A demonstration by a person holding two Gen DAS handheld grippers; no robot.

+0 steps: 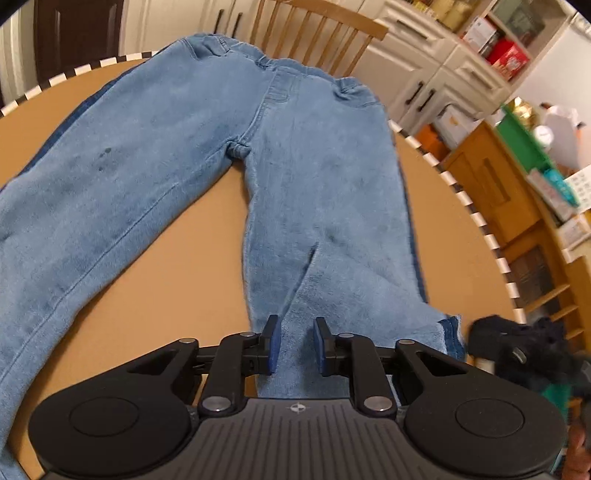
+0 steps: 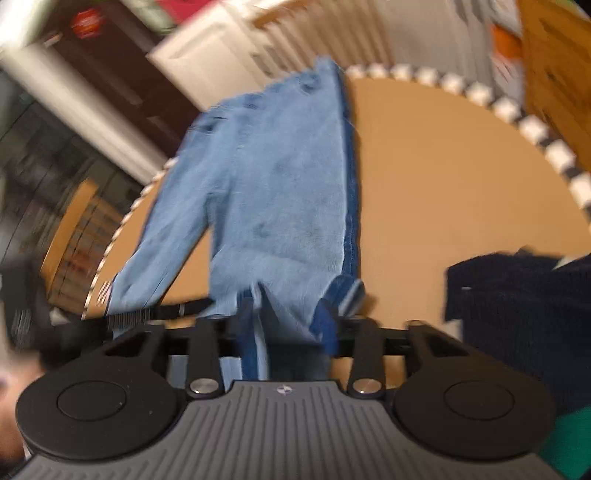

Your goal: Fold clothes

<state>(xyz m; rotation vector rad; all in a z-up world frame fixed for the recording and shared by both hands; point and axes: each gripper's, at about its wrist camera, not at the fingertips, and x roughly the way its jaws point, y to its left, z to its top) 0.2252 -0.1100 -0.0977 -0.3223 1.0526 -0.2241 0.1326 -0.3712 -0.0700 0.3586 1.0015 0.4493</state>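
A round tan table (image 1: 177, 280) stands among white cupboards (image 1: 417, 62), a wooden chair (image 1: 317, 33) behind it. Blue jeans (image 1: 177, 147) lie flat there. The left gripper (image 1: 295, 345) tilts down over one leg, jaws apart. The right gripper (image 2: 286, 325) is blurred; cannot tell its grip.

Jeans (image 1: 192, 147) spread on table (image 1: 155, 280); left gripper (image 1: 295, 345) parted.

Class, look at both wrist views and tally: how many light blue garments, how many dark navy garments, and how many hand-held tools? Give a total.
Light blue jeans: 1
Dark navy garment, at the table's edge: 1
Tools: 2 (left tool, right tool)
Total: 4
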